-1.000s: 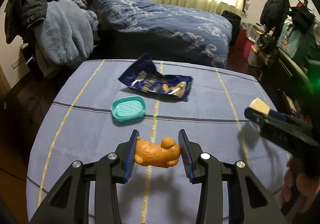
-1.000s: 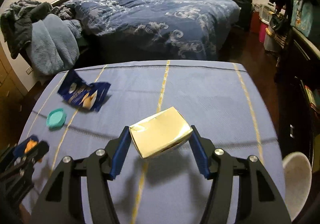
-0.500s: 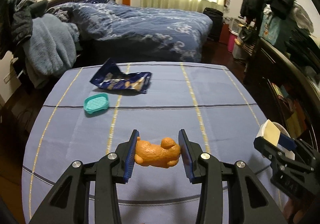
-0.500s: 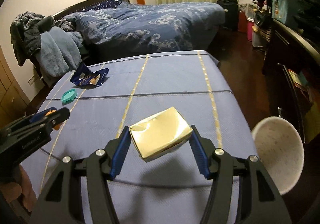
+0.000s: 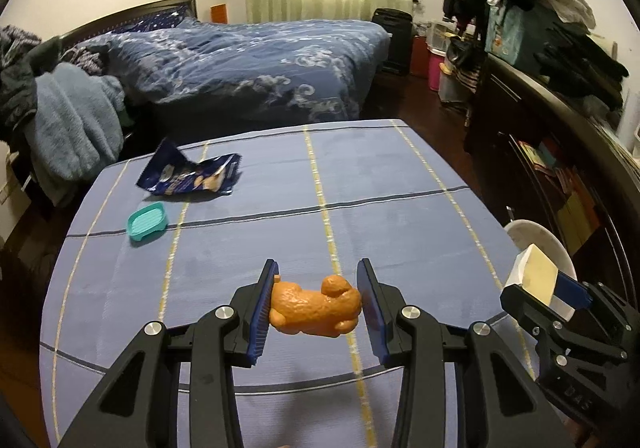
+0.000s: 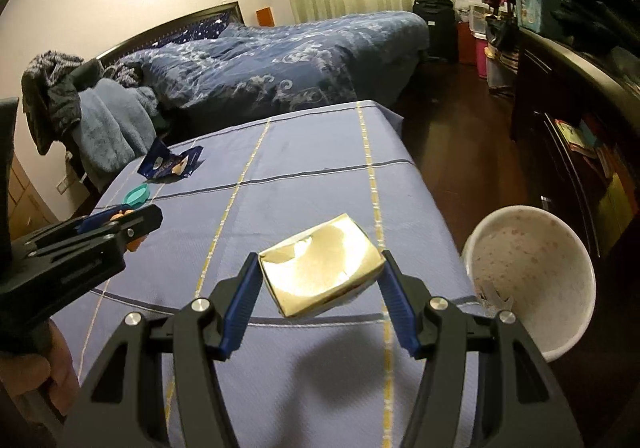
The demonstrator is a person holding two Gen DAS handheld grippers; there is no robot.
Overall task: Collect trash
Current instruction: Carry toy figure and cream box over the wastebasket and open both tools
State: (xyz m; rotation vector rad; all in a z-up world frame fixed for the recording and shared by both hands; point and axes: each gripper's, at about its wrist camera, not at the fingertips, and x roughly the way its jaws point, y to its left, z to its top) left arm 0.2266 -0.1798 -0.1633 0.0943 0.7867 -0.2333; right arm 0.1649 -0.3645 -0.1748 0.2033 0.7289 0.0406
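Over a blue-clothed table [image 6: 320, 176], beside a white bin [image 6: 532, 276] standing just off its right edge, the right gripper [image 6: 320, 280] is clamping a crumpled gold carton [image 6: 320, 272] while the left gripper [image 5: 316, 308] is pinching an orange toy dog [image 5: 316, 306]. Releasing early risks the carton missing the bin; the dog may not be trash.

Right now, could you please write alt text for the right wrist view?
The right gripper holds a crumpled gold box above a blue-clothed table, beside a white bin on the floor. Farther off lie a blue snack bag and teal dish.
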